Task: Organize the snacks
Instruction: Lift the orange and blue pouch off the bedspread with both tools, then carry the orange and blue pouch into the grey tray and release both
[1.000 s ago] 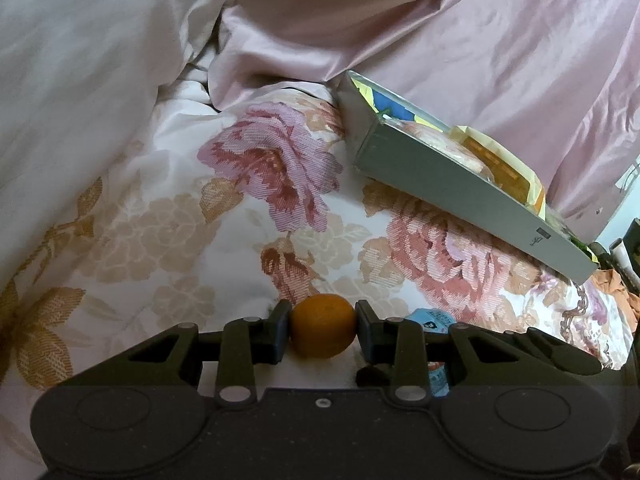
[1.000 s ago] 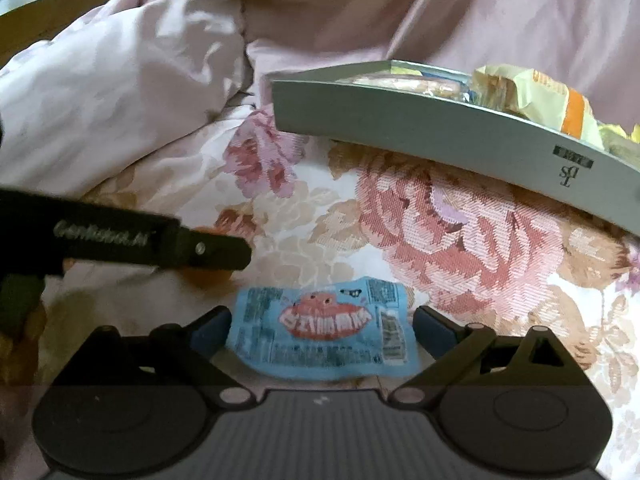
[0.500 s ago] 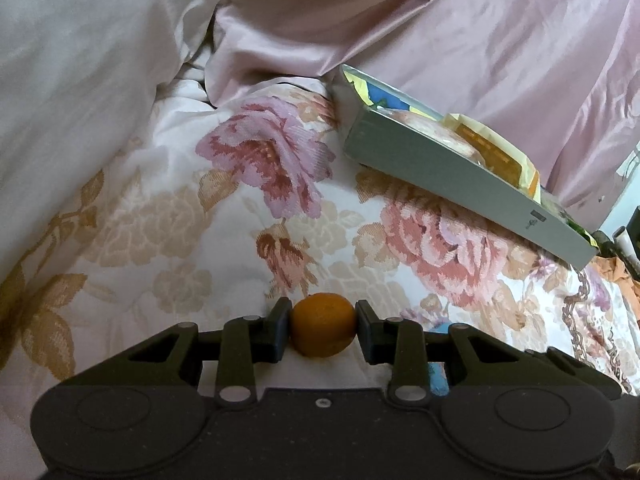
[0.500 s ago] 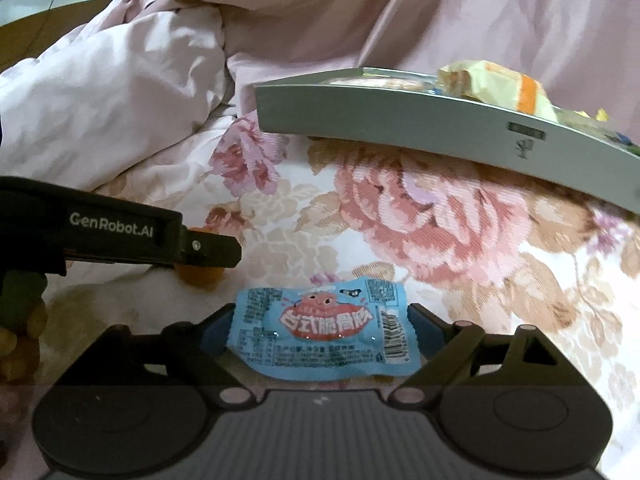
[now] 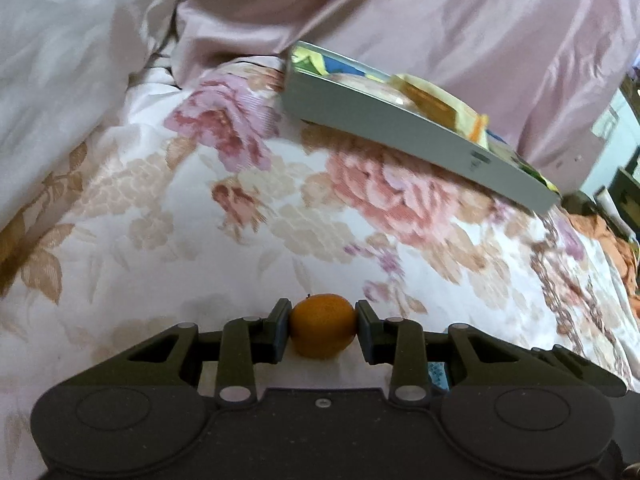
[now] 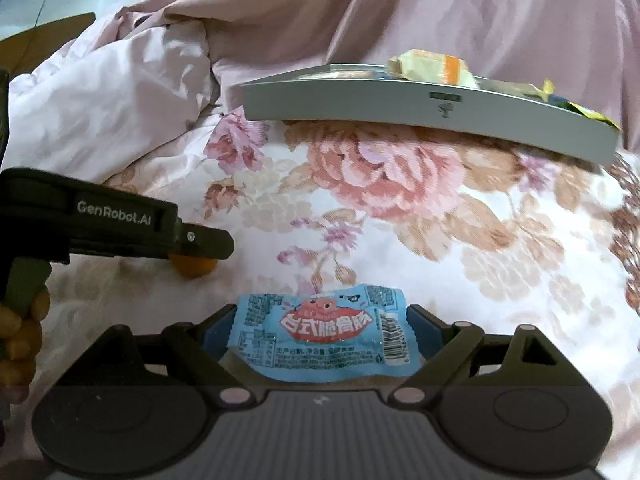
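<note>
My left gripper (image 5: 322,330) is shut on a small orange fruit (image 5: 322,326) and holds it above the floral bedspread. In the right wrist view the left gripper (image 6: 200,240) shows at the left with the orange (image 6: 194,267) under its finger. My right gripper (image 6: 320,328) is shut on a blue snack packet (image 6: 324,332) with red print, held off the bed. A grey box (image 5: 400,128) with several snack packets in it lies on the bed ahead of both grippers; it also shows in the right wrist view (image 6: 400,100).
A floral bedspread (image 5: 200,220) covers the bed. A crumpled pink quilt (image 5: 400,12) rises behind and to the left of the box. Orange cloth (image 5: 612,240) and dark objects lie at the far right edge.
Both grippers have lifted with their loads and drawn back from the box, which now looks farther away. The bedspread below has dropped away.
</note>
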Available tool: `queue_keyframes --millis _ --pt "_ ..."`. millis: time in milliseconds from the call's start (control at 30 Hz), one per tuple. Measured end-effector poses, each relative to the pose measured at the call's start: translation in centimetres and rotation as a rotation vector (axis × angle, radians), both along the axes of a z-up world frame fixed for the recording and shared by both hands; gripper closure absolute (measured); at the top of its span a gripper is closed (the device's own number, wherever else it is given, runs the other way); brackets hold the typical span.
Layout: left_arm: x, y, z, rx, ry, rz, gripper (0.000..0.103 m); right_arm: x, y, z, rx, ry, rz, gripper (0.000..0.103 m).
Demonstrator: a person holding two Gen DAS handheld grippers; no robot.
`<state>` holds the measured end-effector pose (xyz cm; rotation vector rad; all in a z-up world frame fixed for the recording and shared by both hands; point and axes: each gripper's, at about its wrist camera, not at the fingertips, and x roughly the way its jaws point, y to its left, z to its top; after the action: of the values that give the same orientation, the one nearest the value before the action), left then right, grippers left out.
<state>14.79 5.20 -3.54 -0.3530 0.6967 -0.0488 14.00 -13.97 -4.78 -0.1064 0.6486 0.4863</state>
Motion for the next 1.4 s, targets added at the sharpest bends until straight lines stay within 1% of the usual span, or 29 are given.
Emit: queue_keyframes --millis 300,633,800,1033,1400 --pt "-2.1 -0.9 1.0 -0.002 0.006 -0.019 0.066 -2.3 -1.7 1.4 0.006 -0.035 -0.019 0.012" --pt "-4.3 -1.7 2.2 0.015 -0.009 -0.038 0.066 -4.1 -2.5 2.5 0.022 -0.054 -0.034 0.012" --pt "-5.0 -1.9 2.8 0.017 -0.022 -0.043 0.066 -4.9 -2.6 3.1 0.026 -0.078 -0.032 0.012" --pt "-5.6 -2.1 3.2 0.015 -0.03 -0.053 0.066 -5.7 -2.6 3.6 0.027 -0.094 -0.032 0.012" --pt "-5.0 -1.9 4.0 0.0 -0.064 -0.05 0.066 -5.9 -2.7 4.2 0.043 -0.133 -0.029 0.012"
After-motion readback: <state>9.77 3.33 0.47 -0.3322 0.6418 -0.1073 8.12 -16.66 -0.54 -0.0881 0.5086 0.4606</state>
